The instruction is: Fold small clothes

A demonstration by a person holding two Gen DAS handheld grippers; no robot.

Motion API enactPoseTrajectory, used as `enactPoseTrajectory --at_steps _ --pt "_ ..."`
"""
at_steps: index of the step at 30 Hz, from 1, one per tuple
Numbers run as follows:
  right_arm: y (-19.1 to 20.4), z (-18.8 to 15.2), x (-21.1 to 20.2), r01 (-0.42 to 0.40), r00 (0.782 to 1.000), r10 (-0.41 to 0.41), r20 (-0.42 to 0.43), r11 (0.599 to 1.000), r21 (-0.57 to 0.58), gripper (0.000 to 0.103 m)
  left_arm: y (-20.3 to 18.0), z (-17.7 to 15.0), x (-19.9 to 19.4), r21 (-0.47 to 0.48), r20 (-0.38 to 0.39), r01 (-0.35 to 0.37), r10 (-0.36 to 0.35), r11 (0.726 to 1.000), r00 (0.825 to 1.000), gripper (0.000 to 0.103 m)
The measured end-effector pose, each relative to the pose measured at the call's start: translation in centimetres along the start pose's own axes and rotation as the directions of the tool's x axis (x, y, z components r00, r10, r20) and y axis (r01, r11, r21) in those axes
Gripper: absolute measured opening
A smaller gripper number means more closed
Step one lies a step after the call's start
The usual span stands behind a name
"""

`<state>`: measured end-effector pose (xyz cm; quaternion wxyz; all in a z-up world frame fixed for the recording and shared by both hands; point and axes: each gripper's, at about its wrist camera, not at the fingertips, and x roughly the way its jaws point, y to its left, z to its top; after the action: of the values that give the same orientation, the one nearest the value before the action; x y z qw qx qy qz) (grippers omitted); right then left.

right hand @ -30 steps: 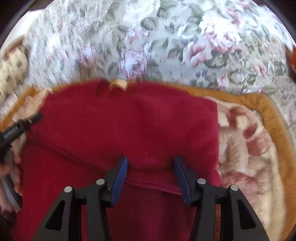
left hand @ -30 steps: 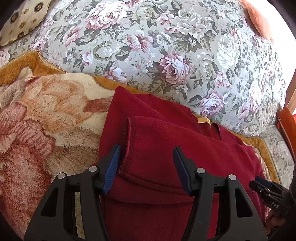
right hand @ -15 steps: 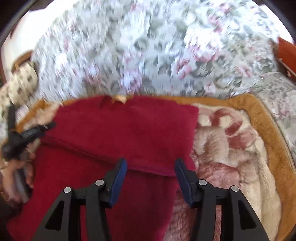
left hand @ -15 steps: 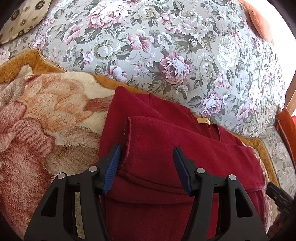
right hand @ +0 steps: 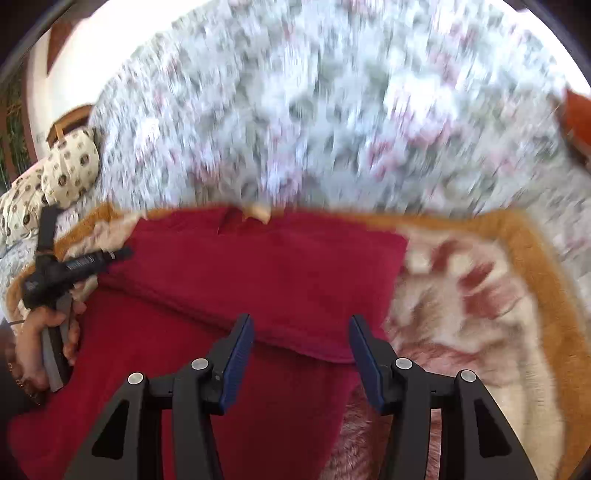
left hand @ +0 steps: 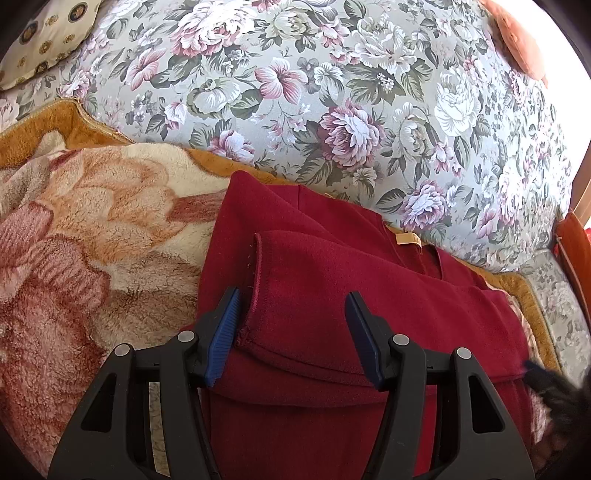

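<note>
Two grippers, left gripper (left hand: pixel 291 332) and right gripper (right hand: pixel 301 354), spread above red garment (left hand: pixel 332 295); tan label (left hand: pixel 406 239) unreadable

bright daylight | L sharp | R motion-blurred | fisheye edges, glare top

A sofa back (left hand: pixel 332 92) in grey cloth printed with pink and white flowers is seen across the upper part of both views. The seat is covered by a plush blanket (left hand: pixel 92 240) with a large rose pattern in cream and pink, edged by an ochre border (left hand: pixel 48 122). A cream cushion (left hand: pixel 48 33) with dark round motifs is set at the sofa's left end. An orange cushion (left hand: pixel 517 40) is seen at the upper right. Bright daylight is cast over the cloth, and the right wrist view is blurred.
</note>
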<state>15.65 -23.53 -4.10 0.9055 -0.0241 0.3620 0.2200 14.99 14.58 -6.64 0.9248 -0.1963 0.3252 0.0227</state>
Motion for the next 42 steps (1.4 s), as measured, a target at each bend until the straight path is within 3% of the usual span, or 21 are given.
enactPoseTrajectory --at_steps 1,5,7,9,11,15,19,22,24,26,27,29,32,34,36,42 --pt "-0.6 -0.4 1.5 -0.007 0.998 0.009 -0.056 1.000 0.027 0.052 0.0 0.0 0.0 0.000 0.000 -0.001 0.001 1.000 1.000 0.058" --pt "0.2 -0.5 2.0 -0.004 0.999 0.002 -0.054 1.000 -0.021 0.066 -0.2 0.1 0.1 0.007 -0.010 0.002 -0.002 1.000 1.000 0.062" --pt "1.2 -0.8 2.4 0.020 0.997 -0.025 -0.070 0.997 -0.078 0.076 -0.5 0.5 0.3 0.025 -0.033 0.038 -0.037 0.999 0.999 0.081" --pt "2.1 -0.9 3.0 0.023 0.995 -0.036 -0.093 0.990 -0.140 0.089 -0.8 0.8 0.5 0.036 -0.054 0.090 -0.088 0.995 0.995 0.090" --pt "2.2 -1.0 3.3 0.011 0.994 -0.029 -0.105 0.987 -0.163 0.091 -0.7 1.0 0.6 0.026 -0.059 0.126 -0.124 0.992 0.991 0.097" --pt "1.9 -1.2 3.2 -0.011 0.996 -0.002 -0.091 0.989 -0.147 0.091 -1.4 1.1 0.8 0.044 -0.070 0.121 -0.118 0.992 0.991 0.102" --pt "2.1 -1.3 3.3 0.002 0.996 -0.017 -0.091 0.987 -0.159 0.091 -3.3 1.5 1.6 0.151 -0.123 0.021 -0.003 0.988 0.992 0.102" --pt "2.2 -1.2 3.5 0.000 0.995 -0.016 -0.096 0.987 -0.162 0.093 -5.4 1.0 1.3 0.295 -0.164 -0.065 0.118 0.953 0.979 0.102" --pt "2.4 -1.1 3.2 0.009 0.994 -0.026 -0.102 0.986 -0.167 0.091 -5.9 0.1 -0.5 0.335 -0.151 -0.070 0.127 0.940 0.980 0.102" --pt "3.0 -1.3 2.5 0.058 0.987 -0.086 -0.139 0.980 -0.191 0.086 -5.7 -1.3 -3.3 0.335 -0.138 -0.090 0.143 0.938 0.980 0.102" --pt "3.4 -1.6 1.9 0.090 0.977 -0.124 -0.176 0.978 -0.189 0.078 -5.5 -2.2 -5.0 0.322 -0.141 -0.102 0.154 0.941 0.978 0.102" --pt "4.1 -2.6 -0.4 0.086 0.971 -0.112 -0.210 0.988 -0.128 0.076 -5.3 -3.7 -7.4 0.300 -0.152 -0.118 0.170 0.947 0.974 0.102" --pt "5.4 -4.6 -5.3 0.056 0.984 -0.058 -0.167 0.998 -0.016 0.076 -5.9 -5.6 -12.3 0.286 -0.134 -0.155 0.199 0.946 0.971 0.102" --pt "6.5 -6.1 -8.4 0.039 0.992 -0.033 -0.125 0.998 0.044 0.076 -6.1 -6.3 -15.5 0.226 -0.127 -0.126 0.157 0.966 0.979 0.102" --pt "8.0 -7.3 -10.4 0.021 0.996 -0.014 -0.092 0.996 0.081 0.076 -6.9 -7.1 -17.2 0.223 -0.125 -0.128 0.158 0.966 0.979 0.102" --pt "12.1 -10.0 -12.2 0.052 0.998 -0.049 -0.038 0.995 0.091 0.076 -9.3 -10.7 -17.3 0.285 -0.121 -0.181 0.223 0.941 0.967 0.102"
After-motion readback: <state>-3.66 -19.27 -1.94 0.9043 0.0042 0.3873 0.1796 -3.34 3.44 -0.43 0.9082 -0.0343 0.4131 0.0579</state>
